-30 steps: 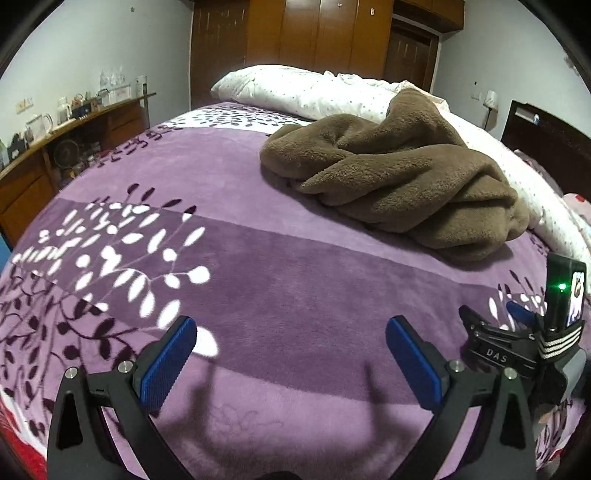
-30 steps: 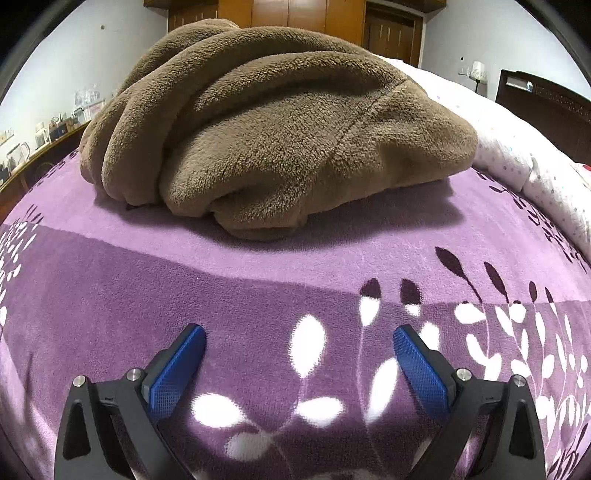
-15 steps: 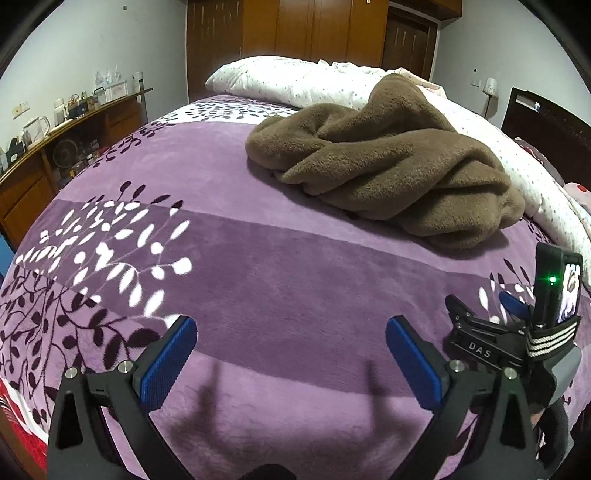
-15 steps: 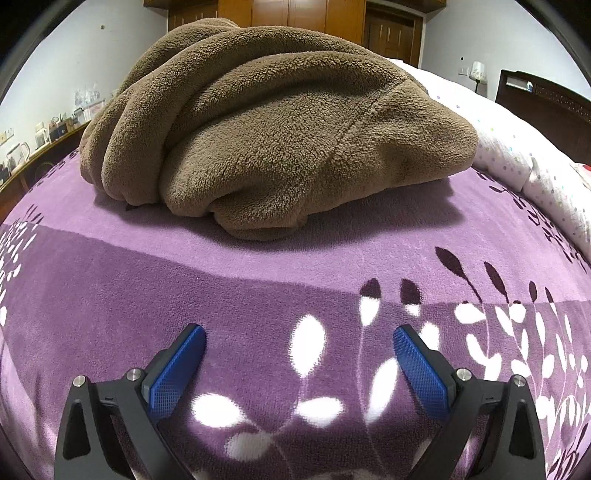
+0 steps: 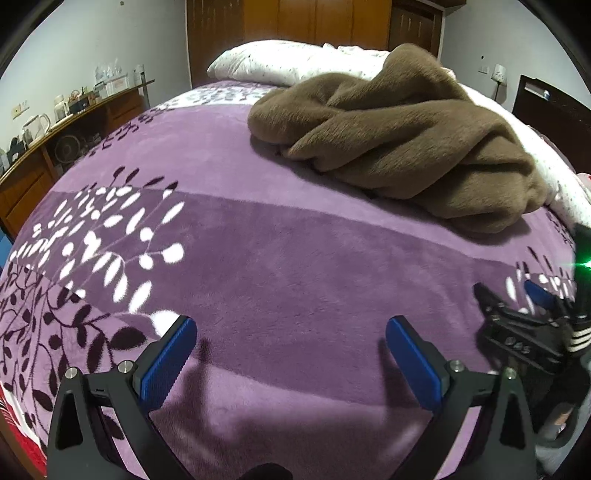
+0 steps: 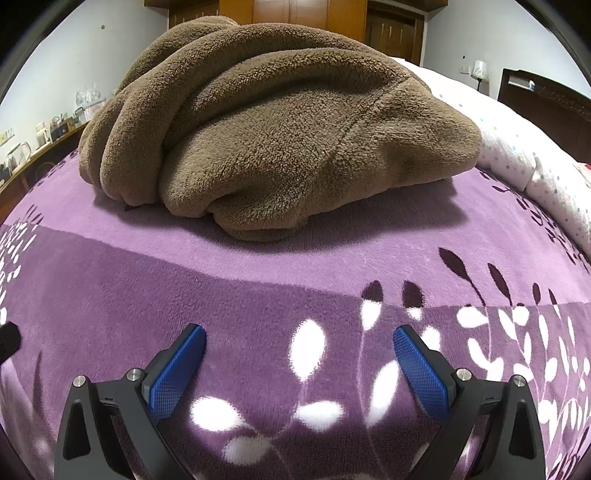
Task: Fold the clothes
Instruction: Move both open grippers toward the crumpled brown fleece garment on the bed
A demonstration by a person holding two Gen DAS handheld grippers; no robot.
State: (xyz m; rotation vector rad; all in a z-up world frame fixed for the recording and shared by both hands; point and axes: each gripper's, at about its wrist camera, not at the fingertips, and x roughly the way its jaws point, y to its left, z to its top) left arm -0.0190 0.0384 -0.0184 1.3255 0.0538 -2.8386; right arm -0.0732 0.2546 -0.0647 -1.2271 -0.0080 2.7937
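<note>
A crumpled brown fleece garment (image 5: 406, 140) lies in a heap on the purple bedspread (image 5: 277, 258), toward the far right of the bed. My left gripper (image 5: 288, 343) is open above bare bedspread, well short of the heap. In the right wrist view the same brown garment (image 6: 280, 122) fills the upper half, close ahead. My right gripper (image 6: 299, 350) is open with nothing between its blue pads, low over the purple bedspread (image 6: 258, 288). The right gripper (image 5: 517, 314) also shows at the right edge of the left wrist view.
A white dotted quilt (image 5: 295, 62) lies behind the heap, and the quilt (image 6: 535, 166) runs along the bed's right side. A wooden sideboard (image 5: 74, 122) with kettles and jars stands at the left. Wooden wardrobes (image 5: 314, 22) and a dark headboard (image 5: 554, 122) line the far walls.
My left gripper has moved forward and to the left, so the brown heap looks larger and the right gripper has slid toward the frame's edge. The right gripper has not moved.
</note>
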